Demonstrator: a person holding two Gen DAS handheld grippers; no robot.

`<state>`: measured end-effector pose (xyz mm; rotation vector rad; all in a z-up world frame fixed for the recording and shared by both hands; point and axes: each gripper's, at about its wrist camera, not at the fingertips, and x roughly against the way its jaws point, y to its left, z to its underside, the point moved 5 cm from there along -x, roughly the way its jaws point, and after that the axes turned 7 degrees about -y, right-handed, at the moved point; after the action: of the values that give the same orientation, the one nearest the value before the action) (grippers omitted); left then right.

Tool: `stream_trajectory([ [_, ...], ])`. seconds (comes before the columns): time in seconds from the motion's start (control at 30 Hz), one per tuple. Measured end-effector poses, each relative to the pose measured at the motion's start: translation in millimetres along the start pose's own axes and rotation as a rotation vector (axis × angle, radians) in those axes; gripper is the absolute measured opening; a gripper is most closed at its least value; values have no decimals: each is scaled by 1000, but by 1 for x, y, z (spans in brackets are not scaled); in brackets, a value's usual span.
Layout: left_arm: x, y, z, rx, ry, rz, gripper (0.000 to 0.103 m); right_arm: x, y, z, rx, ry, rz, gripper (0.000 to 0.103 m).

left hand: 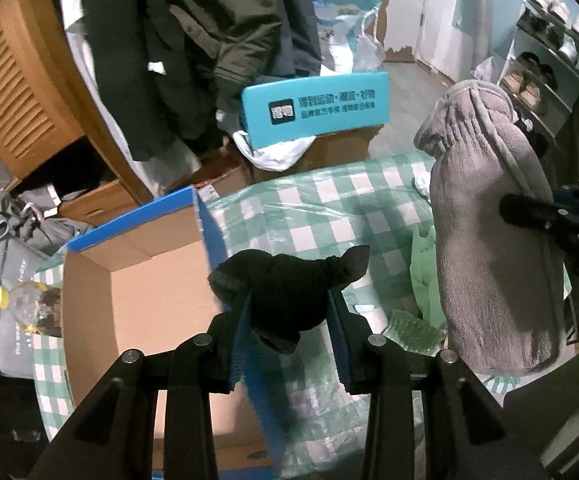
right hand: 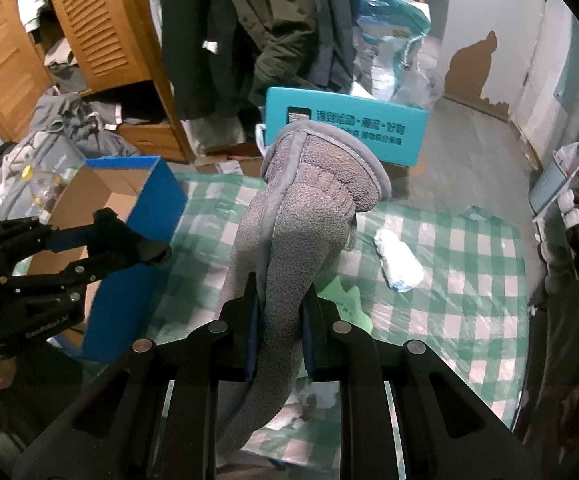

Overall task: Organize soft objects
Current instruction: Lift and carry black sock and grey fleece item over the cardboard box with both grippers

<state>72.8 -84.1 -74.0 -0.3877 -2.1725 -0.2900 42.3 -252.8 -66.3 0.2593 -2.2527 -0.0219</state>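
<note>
— Left wrist view: my left gripper (left hand: 289, 300) clamps a black sock (left hand: 289, 292) above the box (left hand: 137, 288)'s edge; its lower end blurs.
— And the right?
— My right gripper (right hand: 279, 308) pinches the grey fleece slipper (right hand: 309, 216), tail cut off below.

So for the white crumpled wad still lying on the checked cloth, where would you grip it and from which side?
Across its narrow middle, coming down from above. The white wad lies flat and elongated on the checked cloth, slanting away from the camera, with bare cloth on both long sides, so fingers should straddle its short width. Both grippers are busy: the right gripper holds the grey fleece, the left gripper the black sock.
</note>
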Motion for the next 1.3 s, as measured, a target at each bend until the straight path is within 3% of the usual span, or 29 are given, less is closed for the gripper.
stream_trajectory([
  [1.3, 39, 148, 54, 243, -21, -138, 37, -26, 166, -55, 144, -2, -208, 16],
])
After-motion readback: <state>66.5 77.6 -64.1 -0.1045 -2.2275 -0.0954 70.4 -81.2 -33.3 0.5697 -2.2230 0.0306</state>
